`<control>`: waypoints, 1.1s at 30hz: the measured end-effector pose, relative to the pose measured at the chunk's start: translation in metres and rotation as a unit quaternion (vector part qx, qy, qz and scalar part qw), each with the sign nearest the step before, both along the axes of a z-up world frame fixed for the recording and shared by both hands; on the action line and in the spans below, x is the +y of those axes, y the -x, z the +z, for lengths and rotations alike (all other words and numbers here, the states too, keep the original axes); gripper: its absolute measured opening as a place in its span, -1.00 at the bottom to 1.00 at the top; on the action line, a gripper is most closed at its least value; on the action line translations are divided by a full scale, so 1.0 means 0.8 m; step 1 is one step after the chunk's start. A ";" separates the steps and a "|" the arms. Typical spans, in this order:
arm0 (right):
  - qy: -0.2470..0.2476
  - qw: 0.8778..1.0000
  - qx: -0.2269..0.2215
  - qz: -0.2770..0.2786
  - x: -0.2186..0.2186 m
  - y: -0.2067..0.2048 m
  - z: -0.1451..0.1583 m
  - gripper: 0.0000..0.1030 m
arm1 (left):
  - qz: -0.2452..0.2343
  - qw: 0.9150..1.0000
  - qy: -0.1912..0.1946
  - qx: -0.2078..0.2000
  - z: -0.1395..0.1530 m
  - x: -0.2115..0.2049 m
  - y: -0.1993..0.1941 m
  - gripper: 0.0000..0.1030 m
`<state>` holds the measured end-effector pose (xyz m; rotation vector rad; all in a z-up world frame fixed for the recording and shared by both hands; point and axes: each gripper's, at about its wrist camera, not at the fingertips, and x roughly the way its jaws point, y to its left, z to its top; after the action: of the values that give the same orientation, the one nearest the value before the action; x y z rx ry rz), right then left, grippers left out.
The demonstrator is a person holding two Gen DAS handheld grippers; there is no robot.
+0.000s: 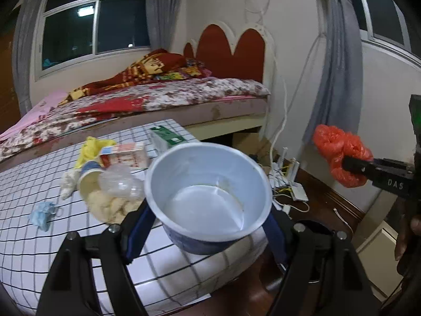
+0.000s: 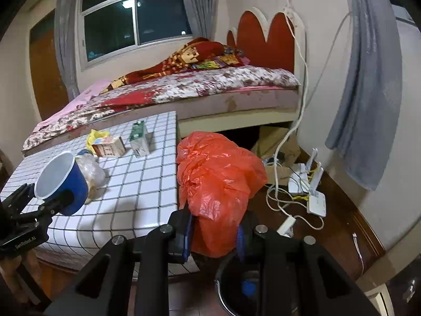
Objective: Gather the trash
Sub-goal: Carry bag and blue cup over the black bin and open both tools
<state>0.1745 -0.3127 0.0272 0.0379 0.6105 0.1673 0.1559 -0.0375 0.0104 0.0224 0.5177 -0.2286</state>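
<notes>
The worktop (image 2: pixel 136 184), checked white, lay ahead and to the left of the right fingers (image 2: pixel 214 234), which were pinched nearly shut on one orange plastic bag (image 2: pixel 218 184); one dark bin (image 2: pixel 236 284) sat just below them. The left fingers (image 1: pixel 210 223), spread wide, clamped one blue cup (image 1: pixel 208 197). Beyond it two cartons (image 1: pixel 126 155), one small paper cup (image 1: pixel 90 181) and one blue mask (image 1: pixel 43 214) waited. The slack bag could probably slip or snag the worktop's edge; the tilted cup might spill dregs.
</notes>
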 end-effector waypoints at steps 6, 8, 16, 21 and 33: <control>0.004 1.000 0.009 -0.019 -0.030 0.013 -0.012 -0.46 | -0.027 1.000 0.000 0.007 -0.008 -0.036 0.000 0.50; 0.004 1.000 0.012 -0.025 -0.041 0.018 -0.016 -0.46 | -0.038 0.999 0.000 0.010 -0.011 -0.048 0.000 0.49; 0.007 0.999 0.029 -0.046 -0.083 0.035 -0.040 -0.46 | -0.090 0.996 -0.006 0.022 -0.023 -0.110 0.002 0.49; 0.000 0.997 0.050 -0.057 -0.114 0.042 -0.061 -0.46 | -0.128 0.991 -0.011 0.040 -0.037 -0.148 -0.001 0.49; -0.006 0.989 0.132 -0.063 -0.152 0.035 -0.140 -0.46 | -0.223 0.967 -0.015 0.123 -0.103 -0.218 -0.019 0.49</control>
<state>0.1466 -0.4342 -0.0848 0.1111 0.8689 0.0426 0.1707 -0.2122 -0.0718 0.1422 0.7612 -0.6705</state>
